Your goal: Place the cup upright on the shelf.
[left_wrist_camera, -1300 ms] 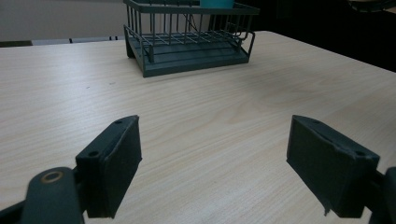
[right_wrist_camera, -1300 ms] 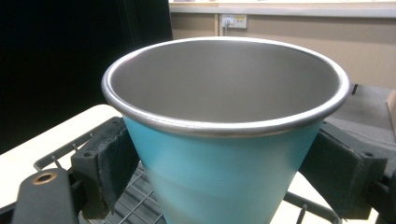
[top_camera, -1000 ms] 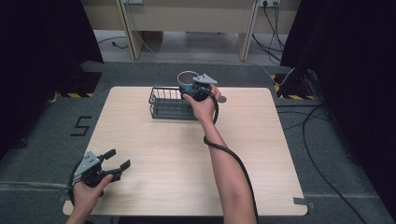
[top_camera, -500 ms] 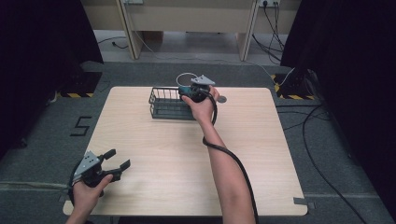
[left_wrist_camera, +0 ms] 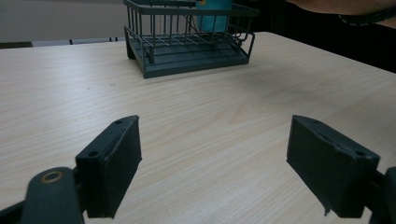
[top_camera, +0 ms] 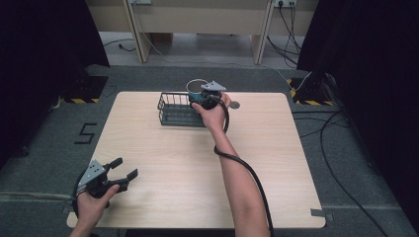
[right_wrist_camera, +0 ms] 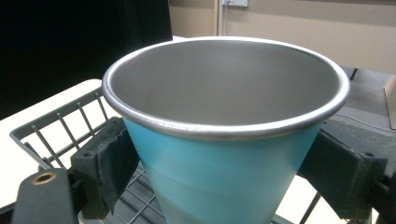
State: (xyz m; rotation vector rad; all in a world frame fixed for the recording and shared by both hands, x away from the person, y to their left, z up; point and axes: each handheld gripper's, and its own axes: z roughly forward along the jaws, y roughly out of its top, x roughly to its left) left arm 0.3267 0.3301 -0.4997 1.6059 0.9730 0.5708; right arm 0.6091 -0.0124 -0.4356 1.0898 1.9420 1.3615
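Note:
A teal cup (right_wrist_camera: 219,182) with a bare metal rim and inside is upright between my right gripper's (right_wrist_camera: 219,168) jaws, which press on its sides. In the high view that right gripper (top_camera: 201,98) holds the cup (top_camera: 196,87) over the right end of a dark wire basket (top_camera: 170,111) at the table's far middle. The basket's wires (right_wrist_camera: 56,126) run under the cup. My left gripper (top_camera: 124,169) rests at the near left corner, open and holding nothing. In its own view the left gripper (left_wrist_camera: 215,163) faces the basket (left_wrist_camera: 187,51), with the cup (left_wrist_camera: 212,14) behind the bars.
A small grey disc (top_camera: 234,104) lies on the table just right of the right hand. The light wooden table (top_camera: 276,163) stands on grey floor. Cables (top_camera: 341,148) trail on the floor to the right.

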